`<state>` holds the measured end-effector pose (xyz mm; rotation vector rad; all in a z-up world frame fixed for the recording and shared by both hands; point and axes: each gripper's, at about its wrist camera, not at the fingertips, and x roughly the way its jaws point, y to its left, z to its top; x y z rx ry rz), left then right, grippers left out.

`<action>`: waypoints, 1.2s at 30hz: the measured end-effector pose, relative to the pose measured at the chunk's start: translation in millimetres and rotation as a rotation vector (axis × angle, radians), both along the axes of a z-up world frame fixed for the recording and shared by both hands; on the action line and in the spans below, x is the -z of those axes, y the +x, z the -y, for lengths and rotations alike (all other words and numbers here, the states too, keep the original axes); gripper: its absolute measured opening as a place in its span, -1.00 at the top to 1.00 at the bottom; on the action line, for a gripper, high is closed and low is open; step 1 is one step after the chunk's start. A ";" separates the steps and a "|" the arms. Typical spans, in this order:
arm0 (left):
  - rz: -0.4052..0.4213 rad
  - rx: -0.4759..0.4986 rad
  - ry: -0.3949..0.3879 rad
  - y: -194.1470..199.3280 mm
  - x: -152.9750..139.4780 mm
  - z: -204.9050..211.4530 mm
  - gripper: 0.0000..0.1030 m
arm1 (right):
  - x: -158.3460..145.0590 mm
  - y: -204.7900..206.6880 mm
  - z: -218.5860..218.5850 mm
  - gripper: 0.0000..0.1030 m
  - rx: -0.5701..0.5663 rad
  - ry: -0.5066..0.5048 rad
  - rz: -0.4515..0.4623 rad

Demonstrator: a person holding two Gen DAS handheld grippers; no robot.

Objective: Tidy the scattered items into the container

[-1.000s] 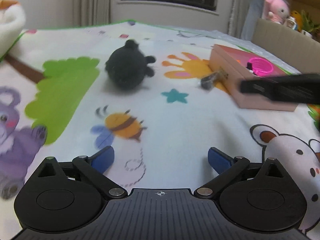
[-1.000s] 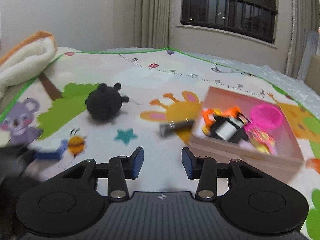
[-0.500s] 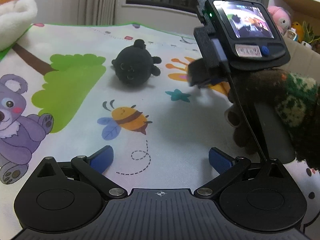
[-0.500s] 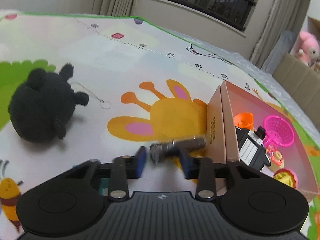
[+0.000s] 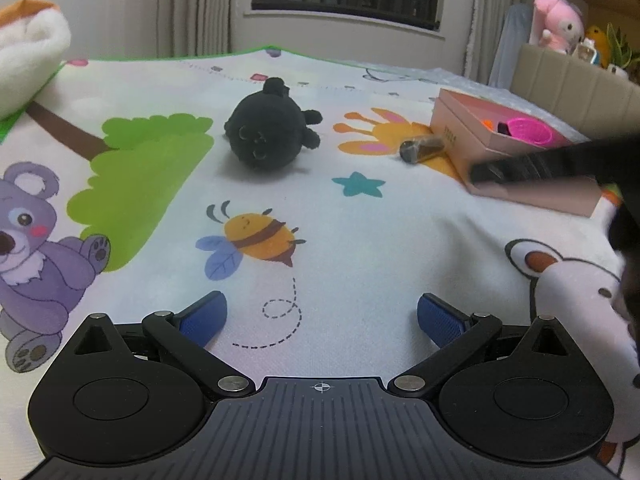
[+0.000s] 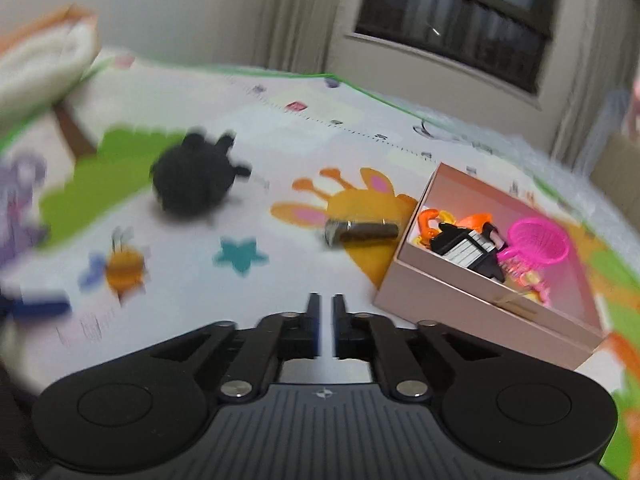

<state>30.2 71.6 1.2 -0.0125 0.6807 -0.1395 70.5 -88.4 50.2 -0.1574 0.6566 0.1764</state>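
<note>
**Play mat, two items outside the box**

Cartoon-printed play mat (image 5: 360, 240) covers the work surface, with a window behind. Left gripper (image 5: 322, 316) sits low over the mat, jaws spread wide, nothing between them. Ahead and slightly left of it lies a black plush toy (image 5: 268, 138); ahead to the right, a dark cylinder (image 5: 422, 149) lies on its side just beside the pink box (image 5: 460, 136). Right gripper (image 6: 327, 330) has its jaws drawn nearly together, a narrow gap, empty. Ahead of it lies the cylinder; the box, to its right, holds a pink basket (image 6: 538, 242), a black-and-white toy (image 6: 466, 246) and orange pieces (image 6: 430, 220).
</note>
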 end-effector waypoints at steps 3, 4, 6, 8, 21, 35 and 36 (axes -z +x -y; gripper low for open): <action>-0.002 -0.020 -0.025 -4.3 -1.3 -6.5 -1.00 | -2.2 34.1 -12.5 0.38 0.050 0.099 -0.038; -0.002 -0.034 -0.029 -6.4 -2.1 -9.0 -1.00 | 0.4 48.5 -18.3 0.38 0.097 0.095 -0.064; 0.008 -0.073 -0.014 -12.5 -3.6 -13.3 -1.00 | 6.2 72.8 -25.1 0.37 0.186 0.108 -0.116; 0.020 -0.111 -0.012 -16.6 -4.5 -20.0 -1.00 | 11.8 94.5 -29.6 0.29 0.257 0.129 -0.149; 0.025 -0.139 -0.089 -17.5 -1.9 -35.5 -1.00 | 31.4 130.2 -43.8 0.95 0.271 -0.024 -0.135; 0.022 -0.143 -0.044 -17.1 -0.4 -29.9 -1.00 | -18.0 61.9 12.8 0.80 0.028 0.051 -0.065; 0.023 -0.143 -0.048 -17.1 -0.5 -30.4 -1.00 | -21.8 72.9 8.2 0.66 0.006 0.026 -0.078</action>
